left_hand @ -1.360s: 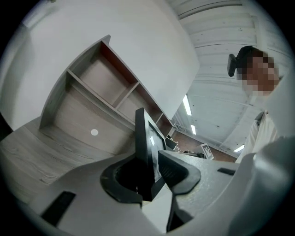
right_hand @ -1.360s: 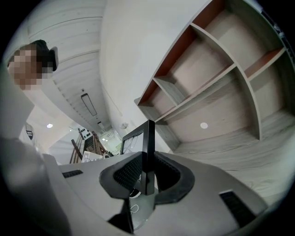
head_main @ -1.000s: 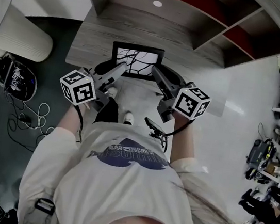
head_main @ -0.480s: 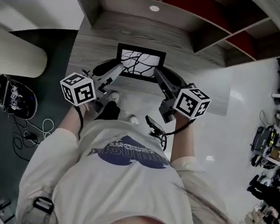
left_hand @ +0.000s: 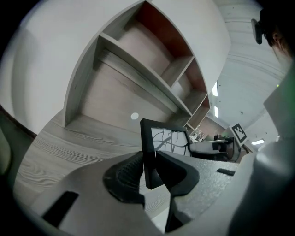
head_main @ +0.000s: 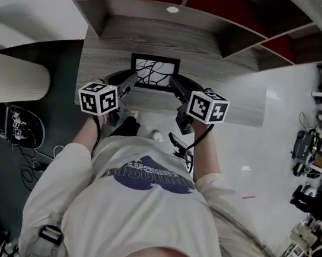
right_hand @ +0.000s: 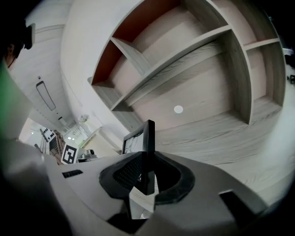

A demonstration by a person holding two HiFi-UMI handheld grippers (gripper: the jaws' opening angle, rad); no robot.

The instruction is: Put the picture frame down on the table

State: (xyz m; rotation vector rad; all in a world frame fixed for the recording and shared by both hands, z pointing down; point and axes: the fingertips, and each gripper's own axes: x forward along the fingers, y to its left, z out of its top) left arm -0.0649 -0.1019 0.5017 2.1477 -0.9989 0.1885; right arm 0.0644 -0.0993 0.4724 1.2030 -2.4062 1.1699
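Observation:
A black picture frame (head_main: pixel 154 72) with a white picture of dark branching lines is held above the grey wood table (head_main: pixel 108 63), a little in from its near edge. My left gripper (head_main: pixel 130 80) is shut on the frame's left edge, and my right gripper (head_main: pixel 173 85) is shut on its right edge. In the left gripper view the frame (left_hand: pixel 162 143) stands upright between the jaws of the left gripper (left_hand: pixel 150 171). The right gripper view shows the frame (right_hand: pixel 145 147) edge-on, pinched in the right gripper (right_hand: pixel 146 177). Whether its bottom touches the table is hidden.
A shelf unit (head_main: pixel 185 6) with red-backed compartments rises behind the table. A small white disc (head_main: pixel 173 9) lies at the back of the tabletop. A pale round bin (head_main: pixel 9 79) stands at the left, with cables (head_main: pixel 17 130) on the dark floor.
Both grippers have carried the frame forward, farther over the tabletop and away from my body. The marker cubes have drawn closer to the table edge.

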